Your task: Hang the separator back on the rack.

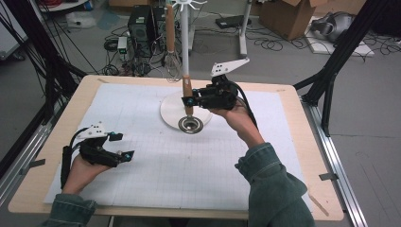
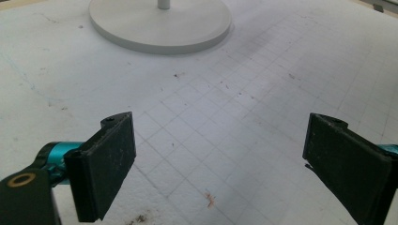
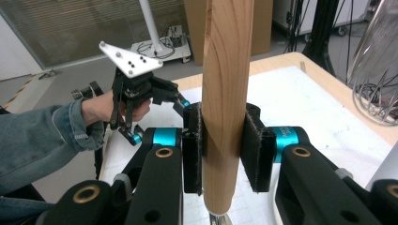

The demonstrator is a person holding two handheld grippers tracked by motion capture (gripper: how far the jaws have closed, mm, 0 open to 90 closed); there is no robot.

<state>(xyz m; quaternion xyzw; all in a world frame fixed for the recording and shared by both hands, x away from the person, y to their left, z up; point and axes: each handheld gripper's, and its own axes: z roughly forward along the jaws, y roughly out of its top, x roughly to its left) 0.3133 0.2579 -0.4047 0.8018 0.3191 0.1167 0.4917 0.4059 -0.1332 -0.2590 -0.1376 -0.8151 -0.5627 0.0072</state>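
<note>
While the right gripper (image 1: pixel 189 100) clamps the strainer's wooden handle (image 3: pixel 226 93) upright over the stand's white base (image 1: pixel 170 113), keep it vertical when lifting toward the hooks (image 1: pixel 188 4). Left gripper (image 1: pixel 124 145) rests open and empty, near left. A whisk (image 1: pixel 172 59) hangs just beside the pole (image 1: pixel 185 42), crowding the approach.

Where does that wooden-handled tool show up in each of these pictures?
High view: the wooden-handled tool stands upright at centre, clamped by the right gripper over the white round stand base.
Left gripper view: the tool is not seen; the base lies at top.
Right gripper view: its handle rises at centre.
Shared landmark: the gridded mat.
</note>
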